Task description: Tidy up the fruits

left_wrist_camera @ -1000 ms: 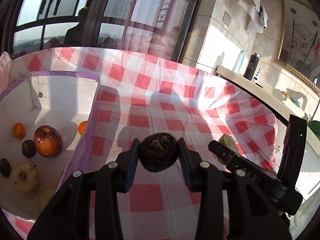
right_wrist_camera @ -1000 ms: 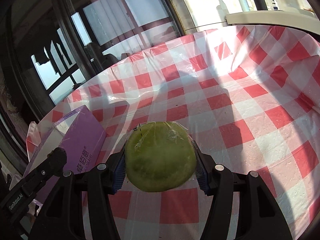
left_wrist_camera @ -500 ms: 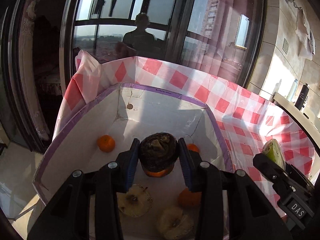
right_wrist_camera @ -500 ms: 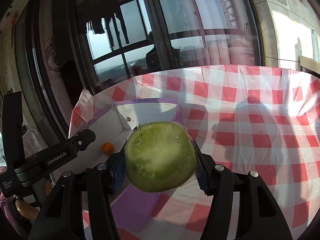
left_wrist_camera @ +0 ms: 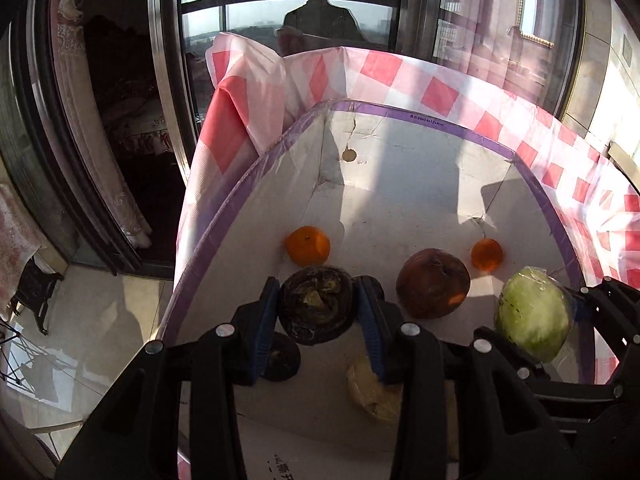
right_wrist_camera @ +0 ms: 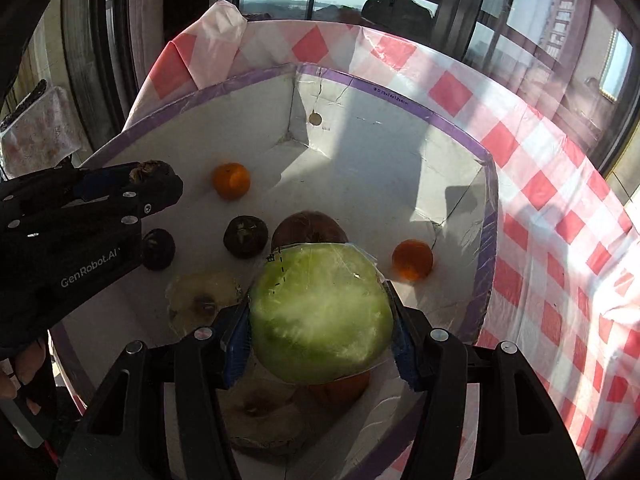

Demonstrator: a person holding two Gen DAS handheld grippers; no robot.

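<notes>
My left gripper point(left_wrist_camera: 316, 312) is shut on a dark, wrinkled round fruit point(left_wrist_camera: 316, 304) and hangs over the white box with purple rim point(left_wrist_camera: 400, 112). In the right wrist view that same left gripper point(right_wrist_camera: 156, 180) shows at the left, above the box floor. My right gripper point(right_wrist_camera: 320, 320) is shut on a large green fruit in clear wrap point(right_wrist_camera: 320, 312), also over the box; it appears as the green fruit point(left_wrist_camera: 534, 316) at the right of the left wrist view. Inside lie two oranges point(left_wrist_camera: 307, 245) point(left_wrist_camera: 486, 255), a brown apple point(left_wrist_camera: 433, 283), dark fruits point(right_wrist_camera: 245, 237) and pale wrapped fruits point(right_wrist_camera: 202, 298).
The box point(right_wrist_camera: 490, 216) sits at the left end of a table under a red-and-white checked cloth point(right_wrist_camera: 560, 240). Beyond the cloth's raised edge stand dark window frames point(left_wrist_camera: 168, 80). A person's fingers point(right_wrist_camera: 20, 364) show at the lower left.
Both grippers swung left from over the checked cloth to above the box, each keeping its fruit. The right one now hangs over the box floor beside the left.
</notes>
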